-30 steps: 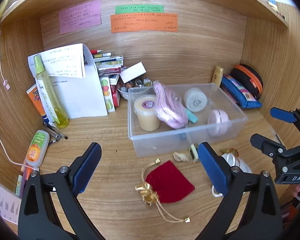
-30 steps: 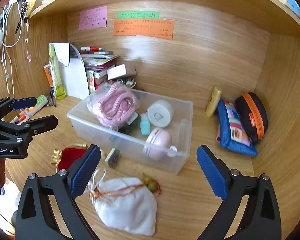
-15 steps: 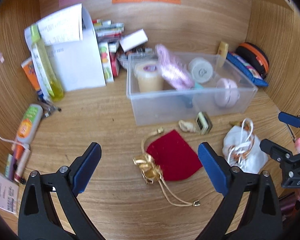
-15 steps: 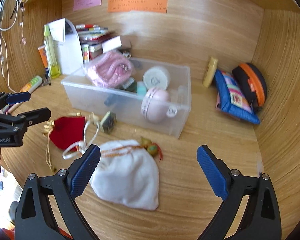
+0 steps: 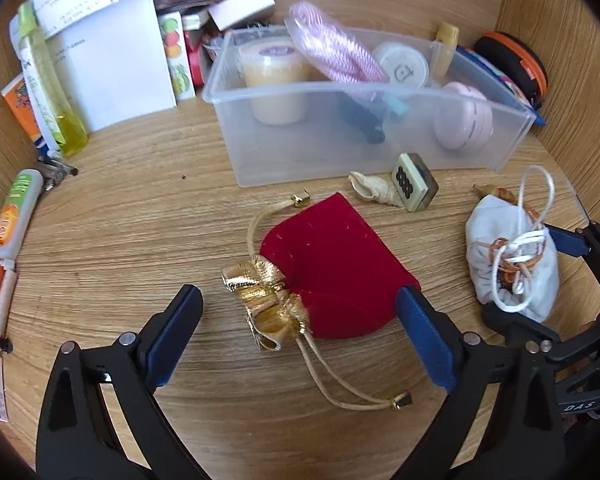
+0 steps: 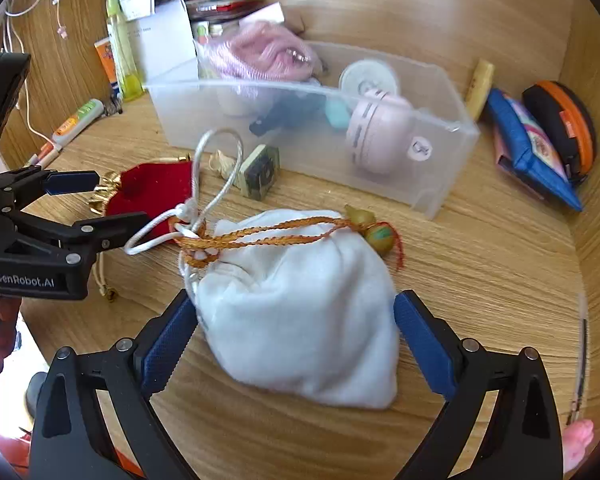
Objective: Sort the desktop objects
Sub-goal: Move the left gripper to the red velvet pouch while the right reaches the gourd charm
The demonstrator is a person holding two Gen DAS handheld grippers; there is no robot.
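Observation:
A red velvet pouch (image 5: 332,264) with a gold neck and cream cords lies flat on the wooden desk. My left gripper (image 5: 300,328) stands open low over it, its fingers either side of the gold end. A white drawstring bag (image 6: 300,312) with an orange cord sits between the open fingers of my right gripper (image 6: 292,328); contact with the pads is unclear. The same bag (image 5: 512,264) shows at the right of the left wrist view. Behind both stands a clear plastic bin (image 5: 380,148) holding a jar, pink cord and a pink round case.
A small shell (image 5: 374,192) and a mahjong tile (image 5: 414,182) lie in front of the bin. Papers, a yellow bottle (image 5: 48,88) and tubes crowd the left wall. A blue pouch (image 6: 532,148) and an orange-zip case (image 6: 568,128) lean at the right wall.
Both grippers have dropped down and forward. The red pouch now lies between the left fingers, the white bag between the right fingers. Both stay open.

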